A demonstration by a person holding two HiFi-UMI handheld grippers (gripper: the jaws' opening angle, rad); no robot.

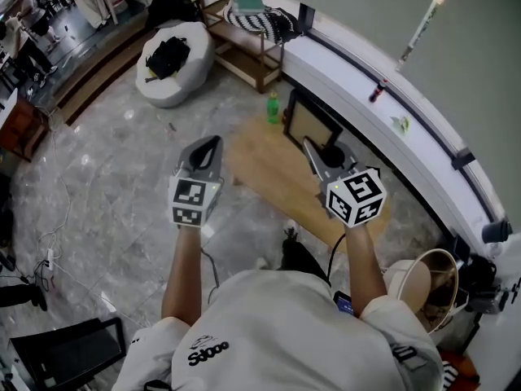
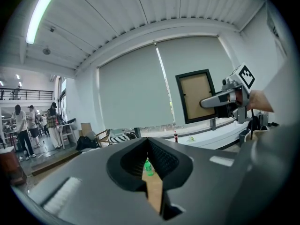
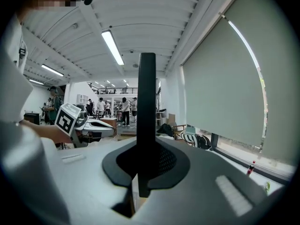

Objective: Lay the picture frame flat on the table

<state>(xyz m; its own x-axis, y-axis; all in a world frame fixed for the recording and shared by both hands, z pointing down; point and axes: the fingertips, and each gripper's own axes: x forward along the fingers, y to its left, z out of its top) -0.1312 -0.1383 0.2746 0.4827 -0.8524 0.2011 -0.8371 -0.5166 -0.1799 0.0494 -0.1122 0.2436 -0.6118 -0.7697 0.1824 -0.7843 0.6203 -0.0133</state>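
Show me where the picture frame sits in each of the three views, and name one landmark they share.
Head view: picture frame upright, just above centre, at the right hand-held gripper tips.
Left gripper view: upper right, seen face-on.
Right gripper view: centre, a dark edge-on bar between the jaws.
Shared landmark: striped cushion.

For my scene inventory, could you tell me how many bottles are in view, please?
2: a green bottle on the wooden table beside the picture frame, and a dark red-capped bottle on the window ledge. Others may be hidden.
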